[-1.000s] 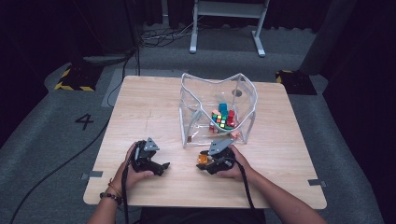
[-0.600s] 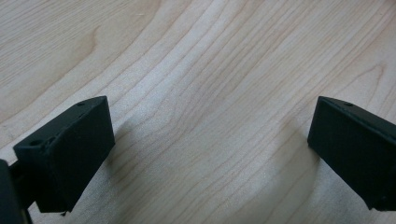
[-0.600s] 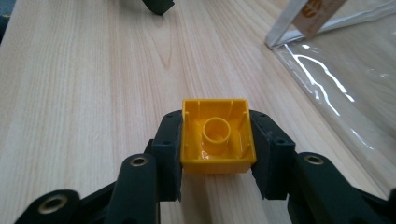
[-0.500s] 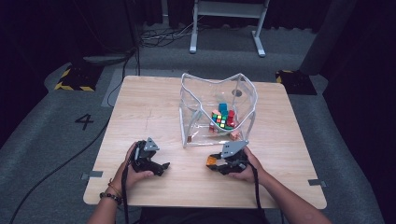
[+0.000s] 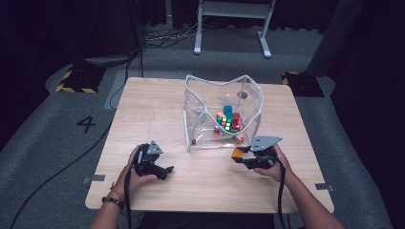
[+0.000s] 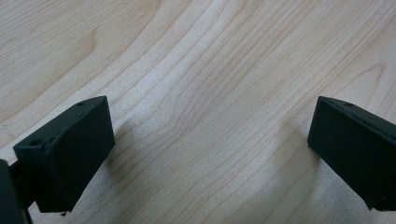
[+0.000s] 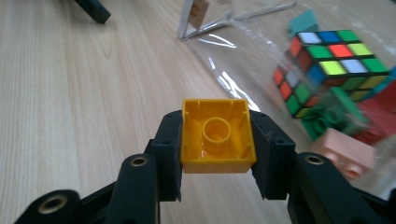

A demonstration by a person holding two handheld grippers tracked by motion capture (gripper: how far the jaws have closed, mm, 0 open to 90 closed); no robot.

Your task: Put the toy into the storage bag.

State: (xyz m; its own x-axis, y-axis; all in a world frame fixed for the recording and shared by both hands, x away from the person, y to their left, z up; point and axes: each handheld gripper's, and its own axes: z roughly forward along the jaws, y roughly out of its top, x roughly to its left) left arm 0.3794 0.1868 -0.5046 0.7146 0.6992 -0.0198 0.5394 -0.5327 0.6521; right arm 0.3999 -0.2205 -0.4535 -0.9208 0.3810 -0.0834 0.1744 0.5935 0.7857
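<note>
My right gripper (image 7: 218,140) is shut on a yellow toy brick (image 7: 218,135), hollow underside toward the camera; its jaws have just been closing with the brick between them. In the high view this gripper (image 5: 239,157) holds the brick (image 5: 236,153) just above the table, in front of the right half of a clear plastic bag (image 5: 200,100). The bag holds a Rubik's cube (image 5: 225,121) and several coloured bricks. My left gripper (image 5: 167,171) rests near the front left of the table. Its jaws stand open over bare wood (image 6: 210,109) with nothing between them.
The wooden table (image 5: 153,109) stands on grey carpet. Through the bag wall, the right gripper view shows the cube (image 7: 334,65), a green brick (image 7: 327,119) and a pink brick (image 7: 348,151). A white metal stand (image 5: 231,19) is beyond the table.
My right gripper has closed on the yellow brick and moved to the right and slightly up with it. The left gripper has stayed where it was.
</note>
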